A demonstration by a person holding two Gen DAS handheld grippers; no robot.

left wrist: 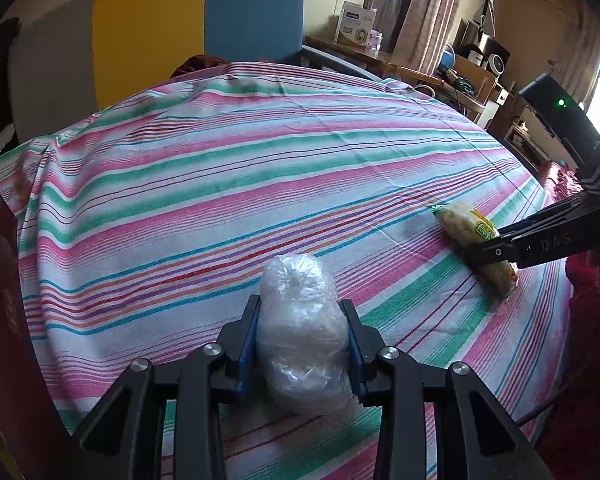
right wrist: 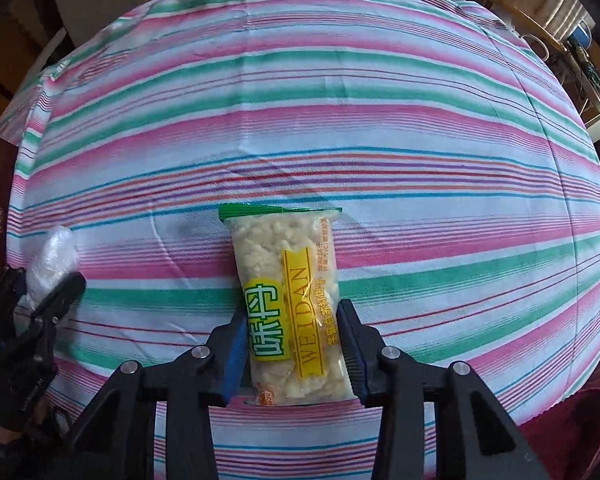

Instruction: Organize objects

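Grippers meet snacks on a bed spread with a pink, green and white striped cloth (right wrist: pixel 380 128). At left, the left gripper (left wrist: pixel 302 322) clamps a lumpy bundle wrapped in clear crinkled plastic (left wrist: pixel 300 332), its blue pads pressed against both sides. Well apart to the right, the right gripper (right wrist: pixel 292 330) straddles a clear packet of pale puffed snack with yellow-green label (right wrist: pixel 288 300), lying flat on the cloth, its pads touching the wrapper's edges.

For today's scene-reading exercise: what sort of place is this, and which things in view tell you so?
Most likely a lived-in room at home. A striped cloth covers the table, curtains hang at a window, and a cluttered side desk stands behind.
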